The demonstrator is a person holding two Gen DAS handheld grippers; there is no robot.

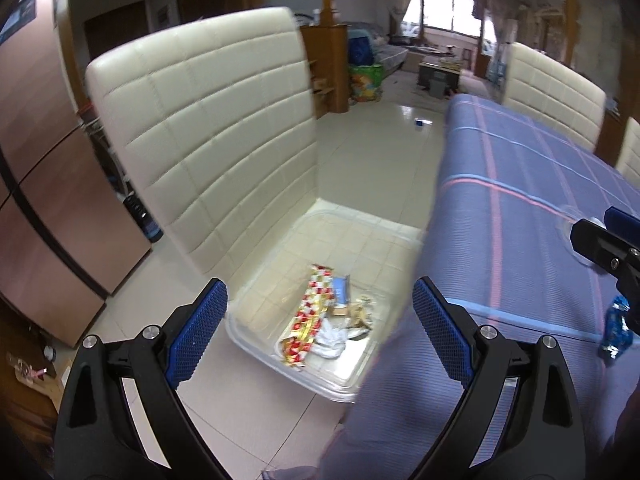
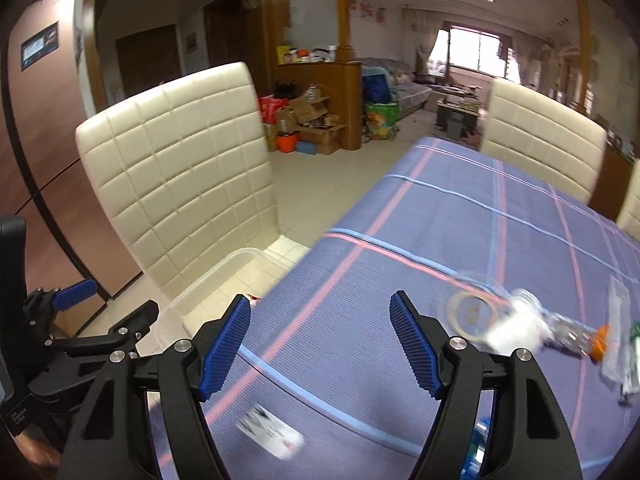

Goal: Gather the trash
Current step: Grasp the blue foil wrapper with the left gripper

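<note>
Blurring table litter (image 2: 516, 326), clear bin (image 1: 280, 364) half hidden by tablecloth (image 1: 520, 208)

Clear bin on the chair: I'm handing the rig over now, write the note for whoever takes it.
Left gripper: open, empty, above the clear bin on the cream chair.
Right gripper: open, empty, over the blue plaid table.
Done: the bin holds a red-and-gold wrapper and crumpled white paper.
Left: on the table a tape ring, a white wad, a clear bottle with orange cap, a clear packet, a printed slip and a blue foil wrapper.
</note>
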